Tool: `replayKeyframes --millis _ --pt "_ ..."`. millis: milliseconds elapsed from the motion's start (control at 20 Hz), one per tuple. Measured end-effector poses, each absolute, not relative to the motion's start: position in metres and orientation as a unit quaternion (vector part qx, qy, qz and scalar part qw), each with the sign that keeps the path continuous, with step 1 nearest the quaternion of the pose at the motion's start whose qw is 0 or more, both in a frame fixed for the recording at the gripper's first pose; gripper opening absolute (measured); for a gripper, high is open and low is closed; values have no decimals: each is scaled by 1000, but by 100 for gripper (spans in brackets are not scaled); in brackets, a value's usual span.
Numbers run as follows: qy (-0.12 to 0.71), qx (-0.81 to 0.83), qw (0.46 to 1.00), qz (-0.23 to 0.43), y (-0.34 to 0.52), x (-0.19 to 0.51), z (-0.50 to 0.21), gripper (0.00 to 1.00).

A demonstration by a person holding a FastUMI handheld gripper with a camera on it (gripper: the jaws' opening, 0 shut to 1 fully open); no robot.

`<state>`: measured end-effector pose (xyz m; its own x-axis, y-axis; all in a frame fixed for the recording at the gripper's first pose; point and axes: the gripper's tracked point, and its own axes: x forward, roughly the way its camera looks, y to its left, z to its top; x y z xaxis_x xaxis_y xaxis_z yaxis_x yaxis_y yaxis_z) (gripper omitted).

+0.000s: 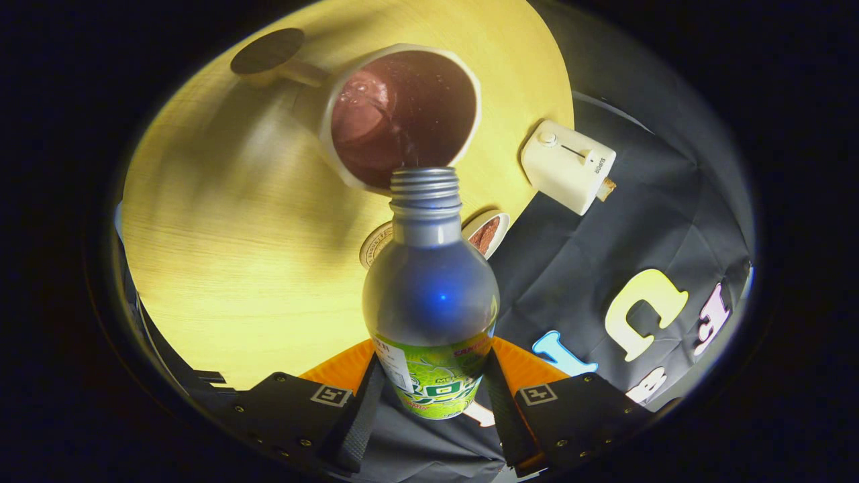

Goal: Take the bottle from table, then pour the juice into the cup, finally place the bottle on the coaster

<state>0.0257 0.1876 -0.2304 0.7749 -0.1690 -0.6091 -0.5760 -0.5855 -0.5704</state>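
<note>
The claw [429, 396] is gripping the bottle [429, 295], tipping it over the cup [402, 114], pouring; next, righting it for the coaster [267, 51] at the desk's [221, 255] edge.

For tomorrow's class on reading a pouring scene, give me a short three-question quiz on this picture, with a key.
1. True or false: the tongs are shut on the bottle.
2. What does the bottle's open neck point at? A) the cup B) the white box C) the dark coaster
3. Fill in: the cup holds a dark ____ liquid.

Key: 1 true; 2 A; 3 red.
</note>
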Motion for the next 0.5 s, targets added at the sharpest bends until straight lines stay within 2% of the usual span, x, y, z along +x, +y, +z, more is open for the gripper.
replayKeyframes --millis 500 --pt "211 -867 374 253 193 26 -228 76"
